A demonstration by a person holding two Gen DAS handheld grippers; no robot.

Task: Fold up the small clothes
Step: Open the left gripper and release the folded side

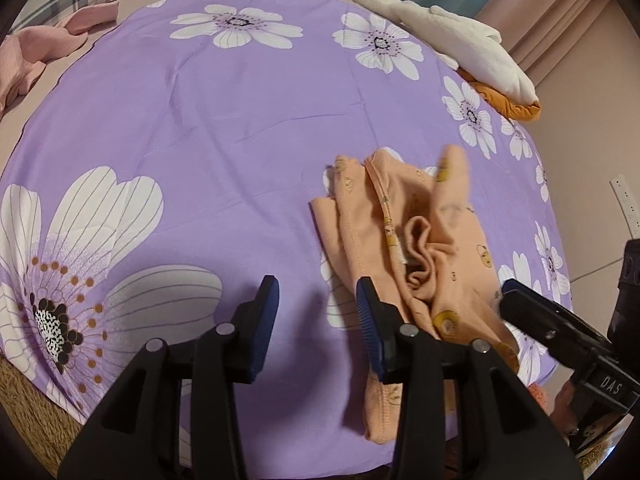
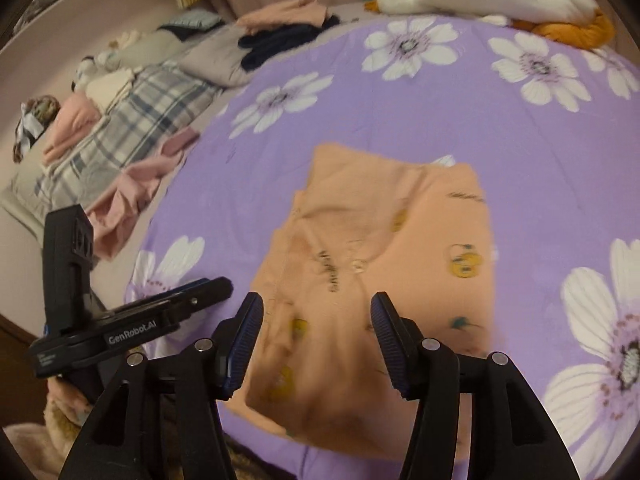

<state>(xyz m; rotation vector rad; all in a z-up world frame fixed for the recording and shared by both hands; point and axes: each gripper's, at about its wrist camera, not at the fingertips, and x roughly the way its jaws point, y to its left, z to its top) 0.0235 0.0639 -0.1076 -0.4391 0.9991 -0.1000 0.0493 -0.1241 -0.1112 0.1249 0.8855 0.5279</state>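
A small peach garment (image 1: 424,248) printed with yellow cartoon figures lies rumpled and partly folded on the purple flowered sheet (image 1: 224,128). My left gripper (image 1: 318,320) is open over bare sheet, its right finger at the garment's left edge. My right gripper (image 1: 516,300) reaches in from the right, close to the cloth. In the right wrist view the garment (image 2: 400,240) looks flatter and is blurred. My right gripper (image 2: 316,332) stands open above its near part, and the pads do not press on it. The left gripper (image 2: 192,296) is at the left.
A white plush goose (image 1: 460,44) with orange feet lies at the sheet's far right edge. Pink clothes (image 2: 132,200), a plaid pillow (image 2: 148,120) and dark folded clothes (image 2: 276,44) lie off to the left and back. The bed's near edge is just below the grippers.
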